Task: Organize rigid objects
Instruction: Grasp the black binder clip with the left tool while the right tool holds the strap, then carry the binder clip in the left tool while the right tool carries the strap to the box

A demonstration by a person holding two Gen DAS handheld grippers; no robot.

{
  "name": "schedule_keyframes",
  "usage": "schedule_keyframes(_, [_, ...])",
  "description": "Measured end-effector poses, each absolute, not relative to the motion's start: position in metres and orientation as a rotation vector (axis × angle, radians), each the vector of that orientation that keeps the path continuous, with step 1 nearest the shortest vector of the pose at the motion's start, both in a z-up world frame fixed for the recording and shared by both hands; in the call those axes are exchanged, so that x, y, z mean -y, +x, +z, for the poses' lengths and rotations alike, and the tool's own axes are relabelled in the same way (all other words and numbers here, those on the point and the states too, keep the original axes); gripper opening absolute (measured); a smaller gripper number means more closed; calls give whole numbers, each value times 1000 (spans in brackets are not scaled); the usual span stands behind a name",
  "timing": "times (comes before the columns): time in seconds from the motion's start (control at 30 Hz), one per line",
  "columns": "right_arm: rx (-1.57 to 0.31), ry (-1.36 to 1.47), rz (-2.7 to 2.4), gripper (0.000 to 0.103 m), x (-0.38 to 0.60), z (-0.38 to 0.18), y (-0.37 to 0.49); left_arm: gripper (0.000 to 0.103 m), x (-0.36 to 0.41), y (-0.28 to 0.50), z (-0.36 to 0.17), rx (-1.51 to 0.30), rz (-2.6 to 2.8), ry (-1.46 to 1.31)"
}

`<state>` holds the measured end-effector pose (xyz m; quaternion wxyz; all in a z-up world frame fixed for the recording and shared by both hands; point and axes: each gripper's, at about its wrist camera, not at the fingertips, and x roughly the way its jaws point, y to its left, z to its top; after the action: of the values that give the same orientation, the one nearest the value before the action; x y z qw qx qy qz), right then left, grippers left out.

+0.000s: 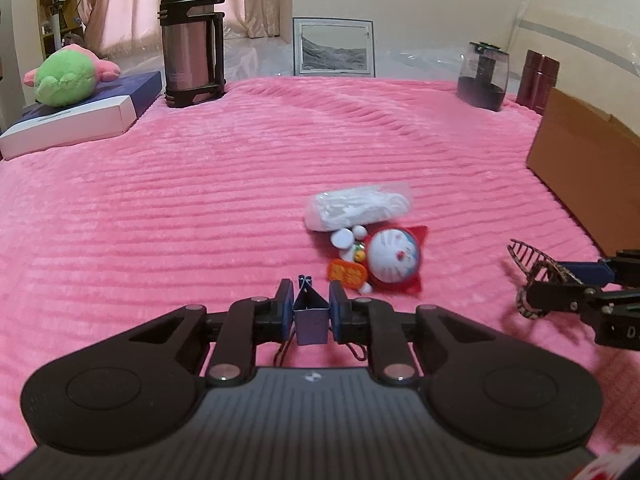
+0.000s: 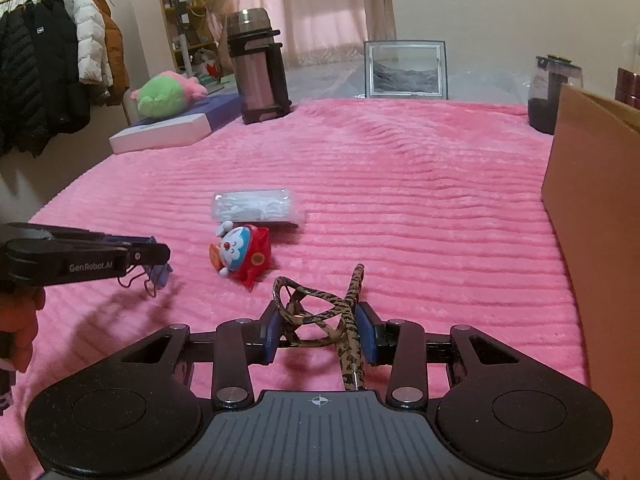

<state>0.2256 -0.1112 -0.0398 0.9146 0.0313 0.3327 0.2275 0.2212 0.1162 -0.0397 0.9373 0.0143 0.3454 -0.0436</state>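
My left gripper (image 1: 311, 295) is shut on a small blue binder clip (image 1: 310, 322), held a little above the pink blanket (image 1: 200, 200). In the right wrist view that gripper (image 2: 154, 254) reaches in from the left with the clip (image 2: 160, 275) hanging at its tips. My right gripper (image 2: 319, 316) is shut on a leopard-patterned hair claw (image 2: 354, 300), which also shows at the right edge of the left wrist view (image 1: 530, 260). A red and white cat figure (image 1: 390, 258) (image 2: 240, 254) lies on the blanket beside a clear bag of white items (image 1: 356, 208) (image 2: 256, 208).
An open cardboard box (image 1: 584, 168) (image 2: 592, 208) stands at the right edge. At the back are a steel thermos (image 1: 192, 40), a framed picture (image 1: 334, 46), a dark jar (image 1: 482, 76) and a brown container (image 1: 536, 78). A green plush (image 1: 66, 76) rests on a flat box at the left.
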Motion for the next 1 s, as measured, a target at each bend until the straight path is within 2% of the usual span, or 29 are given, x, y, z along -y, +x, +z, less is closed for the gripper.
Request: schedule_keyframes(1.0, [-554,88,434,36,199,49,115,15,-15,105,45,-637,-199,2])
